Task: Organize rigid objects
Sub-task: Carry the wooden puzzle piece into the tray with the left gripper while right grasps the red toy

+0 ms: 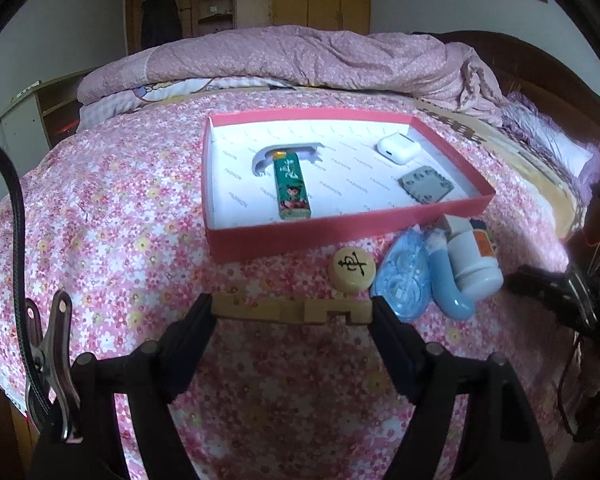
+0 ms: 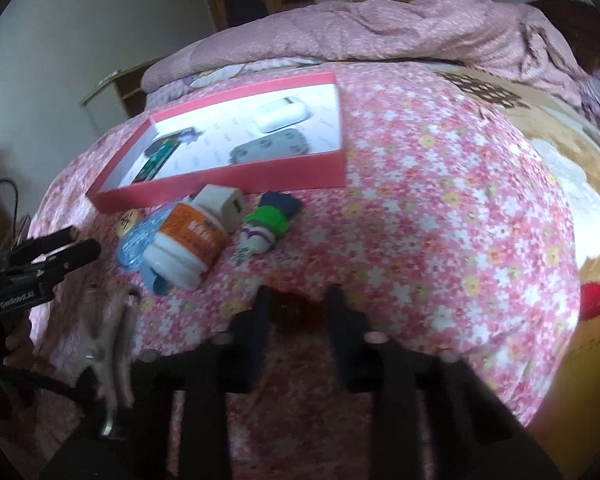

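bed (image 1: 100, 220): covered by a pink flowered sheet; it carries the red box and everything around it.
quilt (image 1: 300, 56): pink, bunched along the bed beyond the far wall of the red box.
red box (image 1: 300, 236): shallow, open on top, white inside, lying flat on the sheet.
left tongs (image 1: 292, 312): on the near side of the red box, clamped end to end on the wooden block.
right tongs (image 2: 296, 300): nearer than the red box and off towards its right corner, closed on a small dark brown thing (image 2: 294, 306); blur hides what it is.
wooden block (image 1: 284, 308): pale, notched bar, held crosswise just in front of the red box's near wall.
pill bottle (image 1: 474, 268): white with an orange label, on its side outside the red box's near right corner.
blue tube (image 1: 448, 280): touching the bottle, same side of the red box.
tape dispenser (image 1: 400, 280): clear blue, against the tube, close to the red box's near wall.
lighter (image 1: 292, 188): green, inside the red box, left half, its far end on a grey curved piece (image 1: 260, 158).
doll (image 2: 266, 226): green-bodied, outside the red box's near wall, right of the bottle.
plug (image 2: 224, 204): white cube touching the bottle, right by the red box's near wall.
earbud case (image 1: 398, 148): white, inside the red box, far right.
grey plate (image 1: 426, 186): square, inside the red box, near right corner.
chess piece (image 1: 352, 268): round wooden disc, just outside the red box's near wall.
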`<state>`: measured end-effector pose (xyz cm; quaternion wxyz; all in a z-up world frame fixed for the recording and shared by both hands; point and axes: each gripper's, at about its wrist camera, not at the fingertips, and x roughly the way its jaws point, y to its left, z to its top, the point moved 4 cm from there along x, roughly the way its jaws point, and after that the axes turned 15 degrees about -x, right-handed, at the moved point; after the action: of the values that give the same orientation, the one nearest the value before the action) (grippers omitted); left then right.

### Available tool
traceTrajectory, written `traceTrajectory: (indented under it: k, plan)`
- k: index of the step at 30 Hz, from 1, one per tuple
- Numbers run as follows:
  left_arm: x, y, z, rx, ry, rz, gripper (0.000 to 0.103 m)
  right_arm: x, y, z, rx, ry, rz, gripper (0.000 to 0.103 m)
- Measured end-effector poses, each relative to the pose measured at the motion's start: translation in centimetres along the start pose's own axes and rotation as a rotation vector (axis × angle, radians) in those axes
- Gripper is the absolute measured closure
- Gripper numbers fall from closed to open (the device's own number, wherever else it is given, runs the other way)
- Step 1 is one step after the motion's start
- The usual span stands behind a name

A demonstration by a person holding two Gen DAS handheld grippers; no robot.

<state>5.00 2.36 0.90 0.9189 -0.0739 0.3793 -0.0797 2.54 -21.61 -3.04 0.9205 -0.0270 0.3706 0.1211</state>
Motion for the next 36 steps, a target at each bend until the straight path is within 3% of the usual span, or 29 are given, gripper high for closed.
traceTrajectory:
  k: [12, 16, 26, 32, 36]
  plan:
    - [0.3, -1.2, 4.3, 0.002, -0.07, 0.01, 0.022, -0.1, 0.1, -0.2, 0.027, -0.017, 0.014, 0.08]
    - [2.0, -1.5, 5.4, -0.019, -0.049, 0.02, 0.022, -0.1, 0.0, -0.3, 0.025, -0.017, 0.014, 0.08]
    - [4.8, -1.0, 6.3, -0.037, -0.042, 0.036, 0.022, 0.0, 0.0, -0.3, 0.026, -0.017, 0.015, 0.08]
    - [5.4, -1.6, 6.0, 0.002, -0.068, 0.084, 0.022, 0.0, -0.1, -0.3, 0.032, -0.019, 0.021, 0.08]
    - [5.5, -1.9, 6.0, -0.001, -0.055, 0.053, 0.022, -0.1, -0.3, -0.1, 0.048, -0.024, 0.032, 0.08]
